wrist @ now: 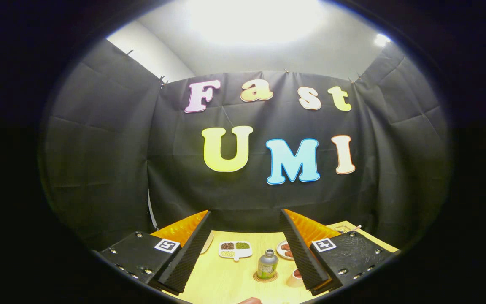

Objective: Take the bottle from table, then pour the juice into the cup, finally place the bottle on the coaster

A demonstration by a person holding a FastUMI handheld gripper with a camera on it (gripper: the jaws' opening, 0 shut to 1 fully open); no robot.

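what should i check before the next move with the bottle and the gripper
1. Gripper open and holding nothing: ok, the fingers stand wide apart with bare table between them.
2. Bottle upright: ok, it stands cap up, ahead of the fingers.
3. Bottle on the coaster: ok, its base sits on the round mat.
4. Bottle cap on: looks on, a grey cap shows at the top.
5. Cup location: ok, right beside the coaster, partly behind the right finger.
6. Juice in the cup: cannot tell, its inside is mostly hidden.
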